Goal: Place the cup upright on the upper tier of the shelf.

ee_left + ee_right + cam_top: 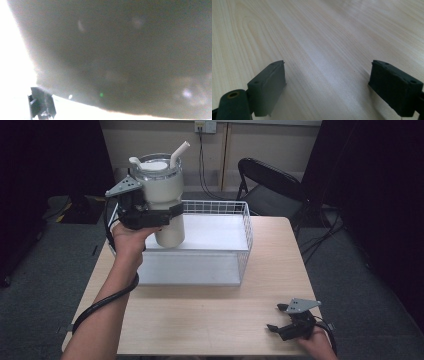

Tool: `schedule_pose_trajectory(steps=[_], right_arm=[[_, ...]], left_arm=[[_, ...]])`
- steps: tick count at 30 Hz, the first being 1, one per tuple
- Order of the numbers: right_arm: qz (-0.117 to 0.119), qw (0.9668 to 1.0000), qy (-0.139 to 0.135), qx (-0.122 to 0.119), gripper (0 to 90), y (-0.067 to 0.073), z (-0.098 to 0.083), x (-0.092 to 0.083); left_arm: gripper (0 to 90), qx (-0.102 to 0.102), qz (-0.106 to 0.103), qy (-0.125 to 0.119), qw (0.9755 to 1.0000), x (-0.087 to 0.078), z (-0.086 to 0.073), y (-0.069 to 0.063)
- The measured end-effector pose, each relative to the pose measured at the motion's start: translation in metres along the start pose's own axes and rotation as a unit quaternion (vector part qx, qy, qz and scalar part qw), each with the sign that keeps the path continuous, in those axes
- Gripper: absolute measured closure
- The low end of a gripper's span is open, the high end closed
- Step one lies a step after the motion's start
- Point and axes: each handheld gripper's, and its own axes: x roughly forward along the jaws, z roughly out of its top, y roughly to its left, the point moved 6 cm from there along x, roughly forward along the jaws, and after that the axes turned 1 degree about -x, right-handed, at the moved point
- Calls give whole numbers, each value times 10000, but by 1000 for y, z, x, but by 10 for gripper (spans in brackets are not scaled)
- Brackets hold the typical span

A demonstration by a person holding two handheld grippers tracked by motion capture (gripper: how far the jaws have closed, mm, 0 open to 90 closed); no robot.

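Left gripper point(167, 216) clamped around the waist of a white tumbler point(162, 200) with lid and straw, held upright above the wire basket point(235, 247), right gripper point(277, 317) low over the wooden table point(210, 315), jaws spread wide, holding nothing

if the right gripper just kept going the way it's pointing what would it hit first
Most likely the wooden table. The right gripper is open with nothing between its jaws, and its view looks down along bare tabletop. The wire basket sits farther off, though depth is unclear.
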Motion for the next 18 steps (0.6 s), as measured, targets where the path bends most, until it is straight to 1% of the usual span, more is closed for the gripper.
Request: schedule_pose_trajectory(steps=[3, 8, 15, 18], right_arm=[[1, 10000, 0, 0, 128, 0, 0, 0], [-1, 10000, 0, -1, 128, 0, 0, 0], [0, 10000, -1, 0, 128, 0, 0, 0], [2, 10000, 0, 0, 128, 0, 0, 0]], left_arm=[[96, 18, 8, -26, 10000, 3, 1, 1], [96, 22, 28, 10, 10000, 9, 2, 4], [95, -53, 109, -15, 9999, 17, 1, 8], [96, -14, 126, -29, 9999, 20, 0, 10]])
